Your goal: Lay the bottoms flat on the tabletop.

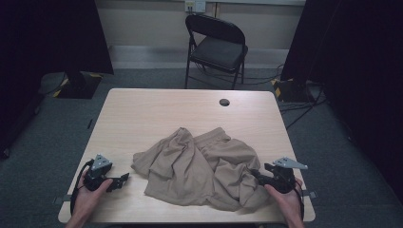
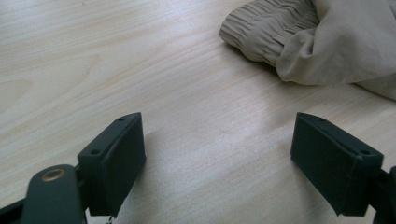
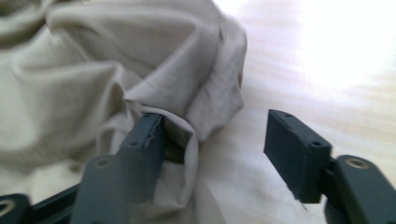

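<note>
A crumpled tan garment (image 1: 199, 166) lies on the near half of the wooden table (image 1: 157, 114). My left gripper (image 1: 124, 179) rests at the table's front left, a short way left of the cloth. Its jaws stand open (image 2: 217, 158) over bare wood, with the garment's gathered waistband (image 2: 261, 32) beyond them to the right. My right gripper (image 1: 254, 175) sits at the garment's right edge. Its jaws are open (image 3: 215, 149); a fold of the tan cloth (image 3: 116, 70) drapes against the left jaw and partly into the gap, unpressed.
A cable hole (image 1: 224, 102) marks the table's far side. A black folding chair (image 1: 216, 45) stands behind the table. Dark curtains hang at both sides, and cables run over the carpet at the right.
</note>
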`<state>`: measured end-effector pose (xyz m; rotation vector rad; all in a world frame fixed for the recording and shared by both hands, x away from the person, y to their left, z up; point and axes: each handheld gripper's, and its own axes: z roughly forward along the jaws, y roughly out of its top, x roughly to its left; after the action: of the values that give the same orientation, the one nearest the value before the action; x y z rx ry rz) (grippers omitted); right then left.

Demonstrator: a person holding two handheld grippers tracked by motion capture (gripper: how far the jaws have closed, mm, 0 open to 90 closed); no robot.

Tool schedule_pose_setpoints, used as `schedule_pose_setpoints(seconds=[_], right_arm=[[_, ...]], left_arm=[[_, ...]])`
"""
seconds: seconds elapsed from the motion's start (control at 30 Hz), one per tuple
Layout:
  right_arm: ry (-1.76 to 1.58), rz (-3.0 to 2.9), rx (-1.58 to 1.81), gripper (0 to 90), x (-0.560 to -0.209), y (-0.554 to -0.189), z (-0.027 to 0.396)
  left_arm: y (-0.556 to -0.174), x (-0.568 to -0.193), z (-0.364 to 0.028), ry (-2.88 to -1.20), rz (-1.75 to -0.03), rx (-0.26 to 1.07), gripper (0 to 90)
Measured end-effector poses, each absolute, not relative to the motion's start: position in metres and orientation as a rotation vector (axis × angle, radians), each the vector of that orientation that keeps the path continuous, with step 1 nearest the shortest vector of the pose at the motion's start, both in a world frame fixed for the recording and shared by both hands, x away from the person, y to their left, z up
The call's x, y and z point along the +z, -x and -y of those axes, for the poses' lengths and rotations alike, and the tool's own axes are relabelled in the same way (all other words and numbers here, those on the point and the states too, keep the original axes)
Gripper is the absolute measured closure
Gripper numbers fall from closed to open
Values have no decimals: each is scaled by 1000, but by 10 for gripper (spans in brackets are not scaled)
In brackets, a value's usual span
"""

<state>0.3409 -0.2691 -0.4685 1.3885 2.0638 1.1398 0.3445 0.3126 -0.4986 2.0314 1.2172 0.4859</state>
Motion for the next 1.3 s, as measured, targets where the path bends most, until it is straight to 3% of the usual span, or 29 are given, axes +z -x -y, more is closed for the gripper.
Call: schedule_pose_setpoints(seconds=[0.1, 0.3, 0.4, 0.5, 0.57, 0.73, 0.93, 1.13, 1.27, 1.3], right_arm=[[-1368, -2043, 1174, 310, -457, -346, 263], [-1325, -2057, 1222, 298, -445, -366, 244], [-1289, -2140, 1169, 375, -461, -380, 222], [-1301, -2170, 1126, 383, -473, -386, 216], [-1281, -2192, 1076, 379, -480, -391, 212], [-1292, -2260, 992, 269, -493, -397, 207], [-1254, -2225, 987, 256, -498, -392, 205], [-1254, -2225, 991, 256, -498, -392, 205], [-1254, -2225, 992, 256, -498, -392, 205], [-1254, -2224, 994, 256, -498, -392, 205]], left_arm=[[-348, -496, -310, -2019, -1216, 452, 179], [-359, -484, -299, -2020, -1169, 430, 196], [-376, -469, -284, -1971, -1143, 426, 241], [-385, -463, -274, -1964, -1118, 407, 267], [-396, -458, -263, -1966, -1098, 408, 274], [-426, -449, -233, -1925, -1049, 322, 281], [-454, -444, -204, -1929, -1023, 295, 267], [-480, -453, -170, -1924, -1006, 185, 266], [-482, -458, -160, -1968, -995, 188, 309], [-484, -465, -159, -1995, -1007, 171, 387]])
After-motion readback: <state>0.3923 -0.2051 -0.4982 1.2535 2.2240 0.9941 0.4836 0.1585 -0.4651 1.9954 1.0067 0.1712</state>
